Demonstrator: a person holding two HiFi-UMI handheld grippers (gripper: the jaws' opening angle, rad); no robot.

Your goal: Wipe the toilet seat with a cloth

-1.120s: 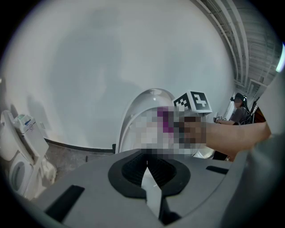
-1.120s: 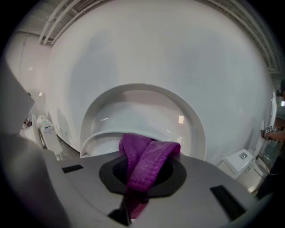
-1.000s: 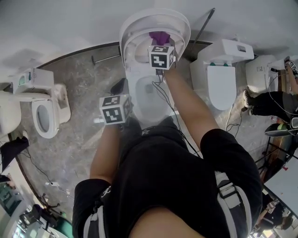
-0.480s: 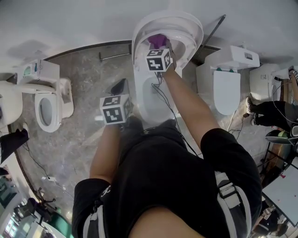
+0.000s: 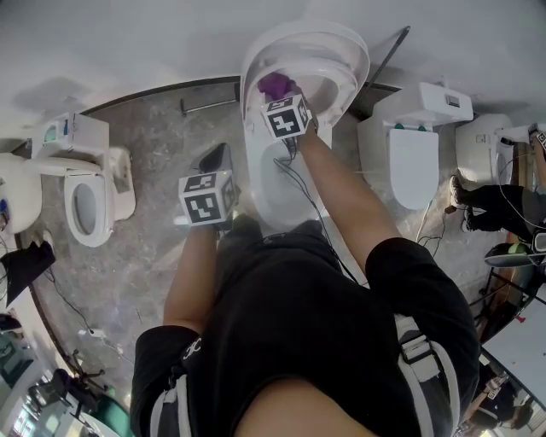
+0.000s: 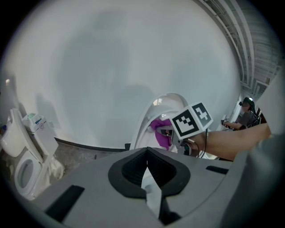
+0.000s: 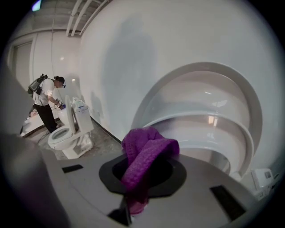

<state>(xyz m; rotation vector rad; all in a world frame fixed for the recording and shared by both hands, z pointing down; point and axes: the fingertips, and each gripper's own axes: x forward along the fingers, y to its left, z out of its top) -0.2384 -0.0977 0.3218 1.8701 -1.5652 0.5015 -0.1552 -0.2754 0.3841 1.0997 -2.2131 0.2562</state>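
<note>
**Head view.** A person is standing over a white toilet whose toilet seat (image 5: 348, 68) is standing raised against the lid (image 5: 294, 26). The right gripper (image 5: 280, 96) is reaching to the left side of that raised ring with a purple cloth (image 5: 275, 84) at its tip. The cloth is lying against or just beside the seat, and contact cannot be confirmed. The left gripper (image 5: 212, 171) is hanging beside the toilet bowl (image 5: 260, 183), over the grey floor (image 5: 153, 145).

**Left gripper view.** Its jaws are sitting fully together with nothing between them, pointing toward the wall (image 6: 111, 67). The cloth and the other gripper are showing ahead to the right, in front of the raised seat.

**Right gripper view.** The jaws are clamping the cloth, which is bunching between them and folding forward over the tips as a thick loop. The glossy seat and lid are rising just beyond it. A neighbouring toilet (image 7: 62, 133) is standing well apart at the left.

**Assessment.**
- **Cloth:** It is looking soft, light and limp, with a knitted surface likely to drag and fold rather than slide. Holding it at the bunched middle, as now, is leaving a padded loop ahead of the jaws for wiping.
- **Seat:** It is looking hard, slick and hinged, so firm pressure is likely to press it back against the lid.
</note>
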